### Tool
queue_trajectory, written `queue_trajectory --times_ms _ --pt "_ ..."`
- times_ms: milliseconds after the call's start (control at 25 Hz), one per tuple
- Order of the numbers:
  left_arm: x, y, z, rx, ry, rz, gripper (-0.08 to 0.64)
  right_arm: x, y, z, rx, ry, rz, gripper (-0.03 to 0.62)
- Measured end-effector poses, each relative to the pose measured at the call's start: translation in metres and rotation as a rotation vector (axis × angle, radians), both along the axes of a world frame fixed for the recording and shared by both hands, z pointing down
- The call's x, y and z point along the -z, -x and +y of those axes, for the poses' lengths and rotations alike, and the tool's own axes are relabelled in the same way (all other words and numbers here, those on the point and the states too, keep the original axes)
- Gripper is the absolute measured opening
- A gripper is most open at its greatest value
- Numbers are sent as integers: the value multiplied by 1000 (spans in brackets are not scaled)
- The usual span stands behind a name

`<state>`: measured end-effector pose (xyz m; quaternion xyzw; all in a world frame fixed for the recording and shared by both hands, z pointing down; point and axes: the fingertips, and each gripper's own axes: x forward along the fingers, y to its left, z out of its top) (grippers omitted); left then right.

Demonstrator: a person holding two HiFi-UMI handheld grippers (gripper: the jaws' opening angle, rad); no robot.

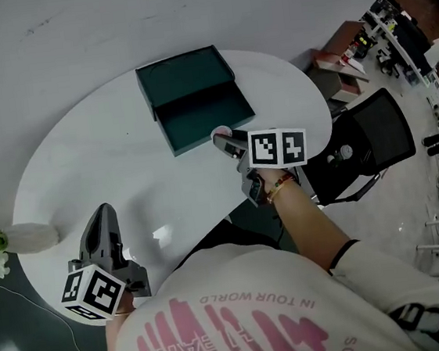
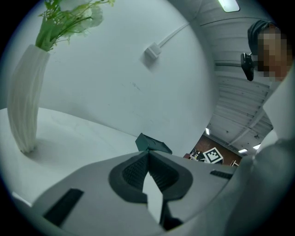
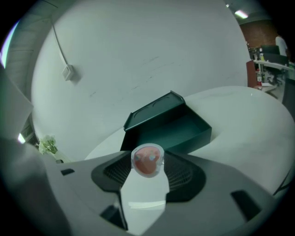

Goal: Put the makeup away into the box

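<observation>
The right claw (image 1: 228,143) is pinching a small pink makeup pot (image 3: 147,160) at its tips, just short of the open green box (image 1: 205,116) on the counter (image 1: 124,166). The left claw (image 2: 148,159) is hanging closed, empty. That shallow pinch is risking a drop outside the box.

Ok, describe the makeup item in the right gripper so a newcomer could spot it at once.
On the white oval table, find the open dark green box at its far side. Just in front of it, the right gripper clamps a small round compact: clear case, pinkish-red inside, the only makeup in view.
</observation>
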<state>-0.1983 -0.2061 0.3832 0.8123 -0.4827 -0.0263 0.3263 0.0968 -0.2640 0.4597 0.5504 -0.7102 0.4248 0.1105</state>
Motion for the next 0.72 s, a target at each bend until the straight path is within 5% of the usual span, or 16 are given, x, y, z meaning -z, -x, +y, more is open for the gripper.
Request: queue_trajectory --times_ms 480,720 --pt "5 -27 -18 109 -1 -23 2 0 -24 -59 101 -5 -25 225" --pt "6 -26 -16 181 0 -35 2 2 -23 -84 226 -28 81 225"
